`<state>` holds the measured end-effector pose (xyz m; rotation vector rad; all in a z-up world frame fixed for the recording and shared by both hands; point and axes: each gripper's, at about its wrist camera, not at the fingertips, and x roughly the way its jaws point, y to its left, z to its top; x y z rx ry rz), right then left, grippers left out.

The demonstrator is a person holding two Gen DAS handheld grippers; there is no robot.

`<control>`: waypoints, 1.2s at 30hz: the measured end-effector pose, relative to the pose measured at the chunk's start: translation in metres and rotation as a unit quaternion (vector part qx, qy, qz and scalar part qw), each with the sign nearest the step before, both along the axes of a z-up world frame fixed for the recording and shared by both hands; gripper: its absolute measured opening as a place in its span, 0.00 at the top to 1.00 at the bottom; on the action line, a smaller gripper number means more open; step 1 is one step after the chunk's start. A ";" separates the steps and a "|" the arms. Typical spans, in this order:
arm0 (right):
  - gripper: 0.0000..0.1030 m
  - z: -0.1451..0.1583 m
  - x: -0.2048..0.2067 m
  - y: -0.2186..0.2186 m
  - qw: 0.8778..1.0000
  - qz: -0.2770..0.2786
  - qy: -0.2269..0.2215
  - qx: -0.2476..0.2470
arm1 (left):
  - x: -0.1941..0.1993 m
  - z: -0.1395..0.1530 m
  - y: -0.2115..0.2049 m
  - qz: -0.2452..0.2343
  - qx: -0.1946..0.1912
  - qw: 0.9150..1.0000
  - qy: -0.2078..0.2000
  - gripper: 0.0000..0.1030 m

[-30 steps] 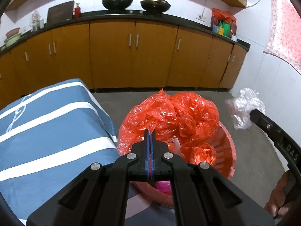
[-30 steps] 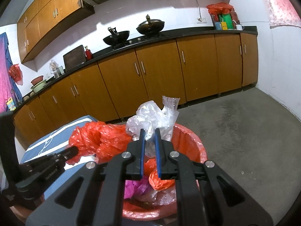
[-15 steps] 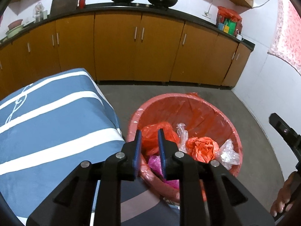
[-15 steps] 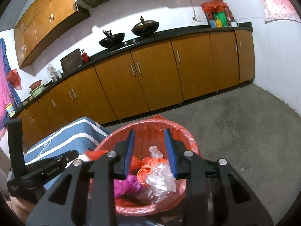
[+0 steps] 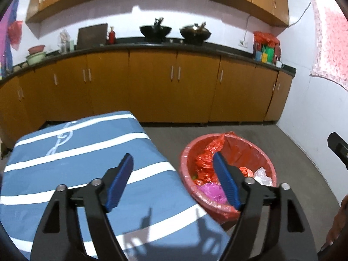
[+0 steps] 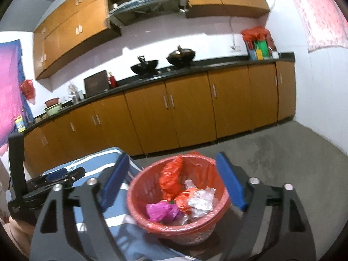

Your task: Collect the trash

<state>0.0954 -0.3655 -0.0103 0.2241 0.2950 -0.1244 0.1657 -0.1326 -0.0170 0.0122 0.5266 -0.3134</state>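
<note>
A red bin (image 5: 261, 152) lined with a red bag stands on the floor beside the blue striped table (image 5: 65, 163). It holds red bags (image 6: 171, 174), a clear plastic bag (image 6: 200, 200) and a pink bag (image 6: 161, 211). My left gripper (image 5: 174, 169) is wide open and empty above the table's right edge, left of the bin. My right gripper (image 6: 171, 174) is wide open and empty, above and in front of the bin (image 6: 141, 195). The left gripper also shows in the right wrist view (image 6: 63, 175).
Brown kitchen cabinets (image 5: 152, 87) run along the back wall under a black counter with two woks (image 5: 174, 31). Grey concrete floor (image 6: 282, 148) lies to the right of the bin. A white wall (image 5: 315, 119) closes the right side.
Both grippers let go of their bags, the left a red one and the right a clear one, which now lie in the bin. Both opened wide and pulled back and up.
</note>
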 end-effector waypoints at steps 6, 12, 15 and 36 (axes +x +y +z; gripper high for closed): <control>0.05 0.017 -0.031 0.034 0.999 0.011 -0.024 -0.032 | -0.046 0.013 0.028 0.019 0.005 0.999 -0.044 0.07; 0.04 0.021 -0.059 0.057 0.998 0.009 -0.034 -0.053 | -0.080 0.019 0.050 0.043 0.009 0.997 -0.061 0.02; 0.04 0.021 -0.070 0.068 0.997 -0.002 -0.039 -0.068 | -0.095 0.018 0.061 0.062 0.016 0.996 -0.066 0.02; 0.04 -0.007 -0.109 0.106 0.995 -0.032 -0.014 -0.095 | -0.156 0.002 0.092 0.121 0.052 0.987 -0.092 0.02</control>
